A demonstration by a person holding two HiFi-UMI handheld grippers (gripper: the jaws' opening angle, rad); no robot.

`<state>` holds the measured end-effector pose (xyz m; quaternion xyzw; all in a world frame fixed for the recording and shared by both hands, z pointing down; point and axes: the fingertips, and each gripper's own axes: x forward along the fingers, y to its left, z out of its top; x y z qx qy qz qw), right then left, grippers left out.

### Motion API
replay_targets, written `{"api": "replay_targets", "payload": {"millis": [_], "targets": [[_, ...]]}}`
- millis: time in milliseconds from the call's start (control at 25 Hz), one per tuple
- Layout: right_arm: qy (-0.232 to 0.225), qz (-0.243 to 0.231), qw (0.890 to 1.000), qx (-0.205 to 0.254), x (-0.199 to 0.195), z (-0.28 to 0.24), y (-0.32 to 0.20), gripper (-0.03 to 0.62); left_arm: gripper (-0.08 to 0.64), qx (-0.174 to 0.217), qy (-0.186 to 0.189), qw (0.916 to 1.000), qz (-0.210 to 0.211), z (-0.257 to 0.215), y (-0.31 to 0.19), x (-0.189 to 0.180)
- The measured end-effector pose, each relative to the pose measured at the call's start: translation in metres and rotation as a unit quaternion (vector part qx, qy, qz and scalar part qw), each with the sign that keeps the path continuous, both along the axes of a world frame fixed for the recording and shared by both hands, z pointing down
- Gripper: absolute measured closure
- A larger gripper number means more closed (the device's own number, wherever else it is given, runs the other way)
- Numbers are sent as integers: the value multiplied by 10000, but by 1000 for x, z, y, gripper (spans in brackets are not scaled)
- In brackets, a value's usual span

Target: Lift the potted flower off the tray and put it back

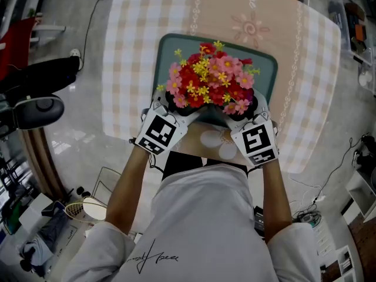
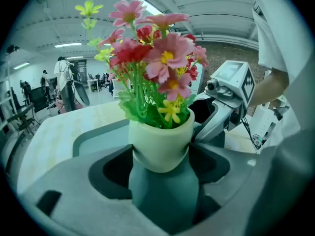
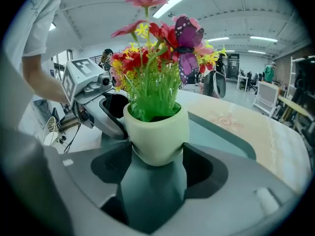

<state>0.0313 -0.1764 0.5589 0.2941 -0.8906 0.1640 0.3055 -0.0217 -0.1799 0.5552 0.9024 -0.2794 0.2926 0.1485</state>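
The potted flower (image 1: 210, 78) is held between the two tools at the near edge of the teal tray (image 1: 267, 69), which lies on the checked surface (image 1: 135, 34). The left tool (image 2: 160, 156) is closed on the left side of the cream pot (image 2: 161, 141), the jaws set wide and their inner faces pressed to the pot's flanks. The right tool (image 3: 156, 154) is closed on the same pot from the right side, its jaws equally wide, so the pot is clasped from both sides. Each tool is seen just behind the pot in the other's view. Red, pink and yellow blooms are spread above the pot and cover both tool tips in the head view. A purple butterfly (image 3: 186, 43) is perched among the blooms. The teal of the tray is seen under the pot through the gap between the jaws. Whether the pot's base rests on the tray or hangs just clear of it cannot be told.
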Motion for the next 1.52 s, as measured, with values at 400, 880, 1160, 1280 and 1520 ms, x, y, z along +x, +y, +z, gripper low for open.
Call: {"api": "replay_targets", "payload": {"millis": [400,880,1160,1280,1520], "targets": [[26,68,9999,86,-1,2,2,261,202,141,-52,9999,-43,2,2,1],[-235,-82,9997,-44,-1,-1,8,253,204,124,54,9999,-96,2,7,0],[-253,-141,9995,-124,2,-1,18,258,206,73,102,9999,-79,2,15,-1],[-297,-121,9994,-124,3,-4,20,273,206,75,85,9999,-53,2,20,-3],[-431,-9,9990,-124,10,-13,23,327,232,39,182,9998,-121,0,28,-9]]}}
